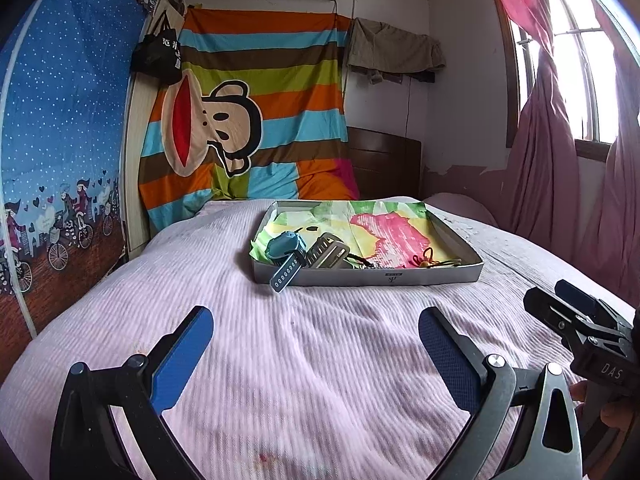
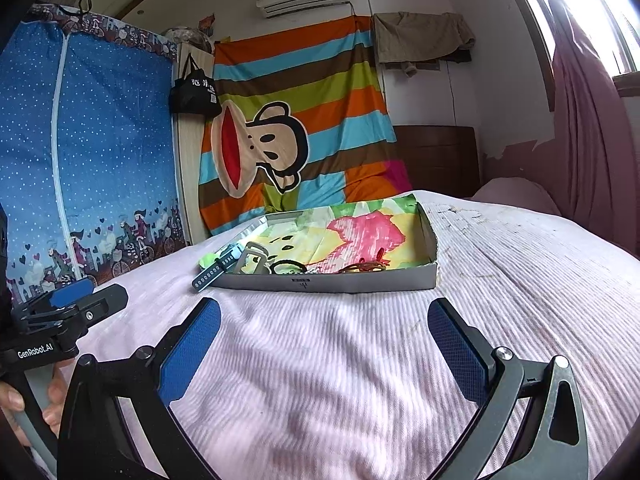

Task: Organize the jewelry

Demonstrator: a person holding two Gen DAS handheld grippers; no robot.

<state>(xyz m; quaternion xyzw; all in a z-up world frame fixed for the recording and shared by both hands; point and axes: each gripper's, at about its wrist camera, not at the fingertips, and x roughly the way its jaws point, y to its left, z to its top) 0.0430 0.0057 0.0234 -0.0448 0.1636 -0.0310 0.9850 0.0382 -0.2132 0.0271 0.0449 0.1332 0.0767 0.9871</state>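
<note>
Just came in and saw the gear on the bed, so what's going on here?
A person holds a two-finger gripper in each hand above a pink bedspread. Both the left gripper and the right gripper are open and empty, short of a shallow tray lined with colourful paper. A blue watch hangs its strap over the tray's front wall; a grey band and cords lie inside. Nothing is gripped yet.

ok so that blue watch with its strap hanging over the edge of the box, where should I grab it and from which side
Probably the strap end of the blue watch, which pokes out over the near left corner of the box and hangs free above the bedspread. Come from the front with the open left hand-held gripper, closing across the strap's flat faces. The watch body lies crowded against a grey clasp-like piece.
</note>
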